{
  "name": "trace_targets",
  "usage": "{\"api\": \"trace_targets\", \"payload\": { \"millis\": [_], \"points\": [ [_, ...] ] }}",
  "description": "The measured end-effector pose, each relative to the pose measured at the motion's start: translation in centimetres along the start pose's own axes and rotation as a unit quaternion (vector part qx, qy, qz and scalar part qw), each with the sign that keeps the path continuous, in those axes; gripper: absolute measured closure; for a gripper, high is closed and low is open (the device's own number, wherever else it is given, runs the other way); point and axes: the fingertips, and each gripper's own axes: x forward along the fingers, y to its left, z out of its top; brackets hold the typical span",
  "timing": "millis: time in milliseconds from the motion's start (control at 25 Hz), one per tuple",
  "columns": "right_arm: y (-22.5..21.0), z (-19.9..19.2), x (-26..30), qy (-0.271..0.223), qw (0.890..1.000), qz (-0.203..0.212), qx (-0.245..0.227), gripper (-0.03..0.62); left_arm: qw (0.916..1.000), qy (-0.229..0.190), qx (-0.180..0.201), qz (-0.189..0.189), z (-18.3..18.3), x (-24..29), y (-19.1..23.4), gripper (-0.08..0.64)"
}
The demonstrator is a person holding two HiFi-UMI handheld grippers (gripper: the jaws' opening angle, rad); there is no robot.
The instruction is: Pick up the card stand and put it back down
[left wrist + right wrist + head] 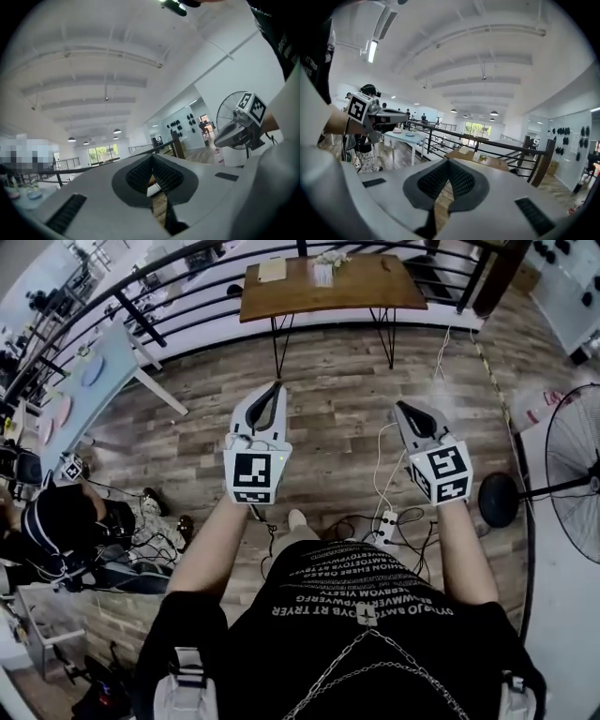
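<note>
A small white card stand [323,273] stands on the brown wooden table [366,287] far ahead; in the right gripper view the card stand [477,157] is tiny. My left gripper [275,388] and right gripper [401,407] are held out at waist height over the plank floor, well short of the table. Both point toward it. The left gripper [152,159] has its pads meeting at the tips, with nothing between them. The right gripper [449,163] is shut and empty too. Each gripper shows in the other's view: the right gripper [239,126] and the left gripper [379,115].
A black railing [187,287] runs behind the table. A notebook [272,270] and a small plant [333,257] share the tabletop. A pale blue table [84,390] and a seated person [66,521] are at left. A standing fan [572,474] is at right; a power strip [386,521] with cables lies underfoot.
</note>
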Motion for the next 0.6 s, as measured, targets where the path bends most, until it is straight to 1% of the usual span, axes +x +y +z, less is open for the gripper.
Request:
{"api": "trace_targets", "payload": {
  "millis": [80, 160, 280, 360, 480, 600],
  "points": [
    [-0.2, -0.2, -0.6, -0.008, 1.000, -0.004, 0.013, 0.578, 0.9994, 0.014, -0.032, -0.004, -0.8, 0.3, -1.8, 0.535],
    [-0.3, -0.3, -1.1, -0.019, 0.999, -0.009, 0.026, 0.578, 0.9988, 0.017, -0.045, -0.005, -1.0, 0.4, -2.9, 0.535],
    [-0.3, -0.4, -1.5, -0.031, 0.999, -0.019, 0.036, 0.577, 0.9976, 0.018, -0.065, 0.019, -1.2, -0.2, -2.5, 0.535],
    [-0.5, -0.4, -1.5, -0.037, 0.998, -0.025, 0.041, 0.578, 0.9974, 0.026, -0.063, 0.022, -1.4, -0.4, -2.4, 0.535],
    [-0.4, -1.4, -1.8, -0.040, 0.998, -0.032, 0.044, 0.577, 0.9983, 0.031, -0.045, 0.019, -2.0, -1.0, -3.1, 0.535],
    [-0.8, -2.1, -1.7, -0.040, 0.998, -0.039, 0.041, 0.578, 0.9978, 0.036, -0.051, 0.022, -3.2, -1.2, -3.3, 0.535]
  ]
}}
